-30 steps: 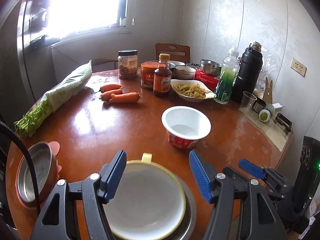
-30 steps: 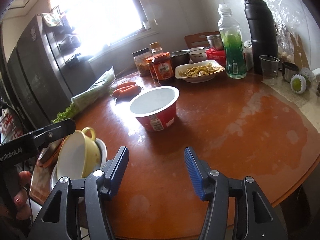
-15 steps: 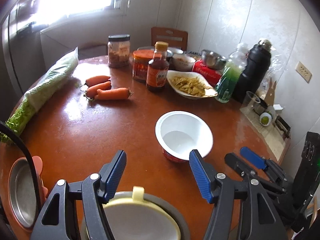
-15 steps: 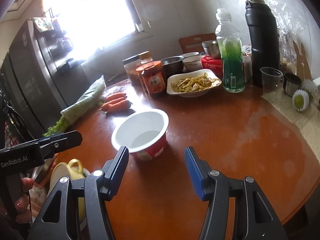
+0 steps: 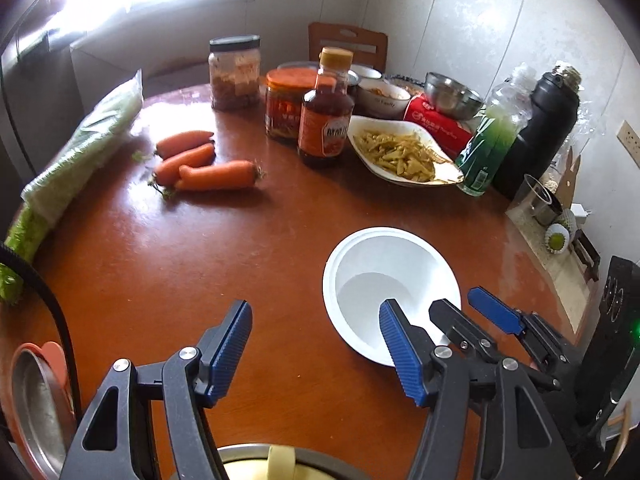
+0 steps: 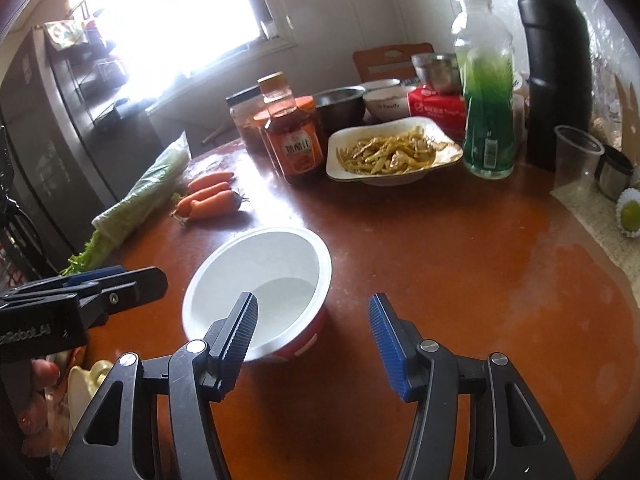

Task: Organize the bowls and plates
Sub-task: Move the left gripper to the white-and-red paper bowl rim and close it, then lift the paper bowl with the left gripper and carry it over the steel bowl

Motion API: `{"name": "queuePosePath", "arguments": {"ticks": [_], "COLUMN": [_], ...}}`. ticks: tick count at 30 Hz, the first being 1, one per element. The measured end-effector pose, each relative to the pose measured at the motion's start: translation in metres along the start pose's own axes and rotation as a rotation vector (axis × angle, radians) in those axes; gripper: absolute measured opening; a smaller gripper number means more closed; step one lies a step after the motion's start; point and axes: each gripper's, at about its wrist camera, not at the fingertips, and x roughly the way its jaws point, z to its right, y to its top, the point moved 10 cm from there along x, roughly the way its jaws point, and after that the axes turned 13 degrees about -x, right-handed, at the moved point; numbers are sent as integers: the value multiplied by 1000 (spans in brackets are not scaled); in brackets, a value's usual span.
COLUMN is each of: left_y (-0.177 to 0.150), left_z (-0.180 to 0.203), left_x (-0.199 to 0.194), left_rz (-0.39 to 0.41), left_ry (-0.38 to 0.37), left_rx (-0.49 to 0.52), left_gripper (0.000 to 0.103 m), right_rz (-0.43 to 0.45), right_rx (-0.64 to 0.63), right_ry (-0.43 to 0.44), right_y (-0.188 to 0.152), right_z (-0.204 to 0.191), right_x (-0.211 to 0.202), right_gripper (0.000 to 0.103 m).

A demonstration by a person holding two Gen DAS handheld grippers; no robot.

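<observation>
Round wooden table (image 5: 248,248), glossy red-brown, worn pale patch toward the right edge. White tiled walls; bright window (image 6: 168,12) behind; dark fridge (image 6: 36,128) to the left. White paper bowl (image 6: 260,284) stands mid-table, red outside. Left gripper (image 5: 316,344): jaws apart, nothing between, bowl just beside its right finger. Right gripper (image 6: 312,340): jaws apart, empty, over the bowl's near rim. 3 carrots (image 5: 200,162), plate (image 5: 404,152) of food and bottles at the back.

The white paper bowl (image 5: 390,280) with red outside stood upright and empty on the table (image 5: 200,260); a plate of food (image 5: 404,152) stood farther back.
</observation>
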Motion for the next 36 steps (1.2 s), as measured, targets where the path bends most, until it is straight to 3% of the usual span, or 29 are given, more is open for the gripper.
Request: {"name": "queuePosePath", "arguments": {"ticks": [5, 9, 15, 20, 28, 36], "left_y": [-4, -7, -16, -25, -23, -18], "left_z": [6, 9, 3, 2, 2, 1], "left_x": [13, 22, 29, 31, 9, -32], "left_rz": [-42, -70, -113, -142, -81, -3], "left_ry": [-18, -29, -37, -54, -93, -127], "left_rx": [-3, -6, -25, -18, -16, -9], "left_gripper": [66, 66, 65, 48, 45, 45], "right_rz": [-6, -17, -16, -19, -10, 64], "right_rx": [-28, -82, -102, -89, -96, -125], "right_ry": [36, 65, 98, 120, 113, 106], "right_y": [2, 0, -3, -6, -6, 11], "right_z": [-6, -23, -41, -47, -56, -72], "right_x": [11, 17, 19, 18, 6, -28], "right_gripper": [59, 44, 38, 35, 35, 34]}}
